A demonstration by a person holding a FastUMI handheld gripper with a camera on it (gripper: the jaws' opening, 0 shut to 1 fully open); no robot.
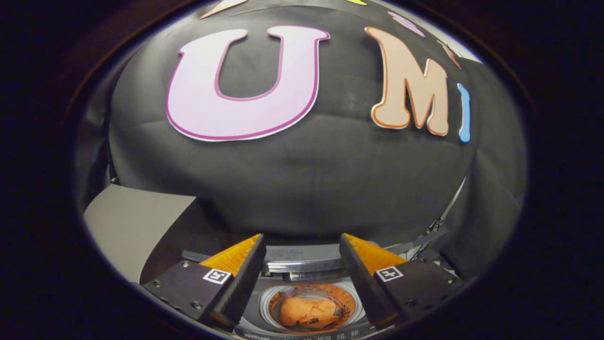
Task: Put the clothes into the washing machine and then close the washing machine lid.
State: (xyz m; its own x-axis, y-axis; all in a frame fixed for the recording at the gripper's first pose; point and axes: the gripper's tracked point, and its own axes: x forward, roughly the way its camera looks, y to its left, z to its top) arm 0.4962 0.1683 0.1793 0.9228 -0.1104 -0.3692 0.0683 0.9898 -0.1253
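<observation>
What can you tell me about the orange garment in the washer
The orange garment lies crumpled in the drum of the top-loading washer, whose opening is uncovered. It looks like soft cloth, folded over itself in a loose heap, with a small dark patch on one side. The open gripper is above it, fingers spread, not touching.

Black cloth wall point(302, 179), grey panel point(127, 226) beside

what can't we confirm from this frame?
- Washing machine lid: gripper view, whether it is there and up cannot be made out past the fingers.
- Drum sides: covered by the open hand-held gripper fingers.
- Orange clothes: lying in the drum; number of pieces too small to tell.
- Control panel: cut off at the near edge, blurred.
</observation>
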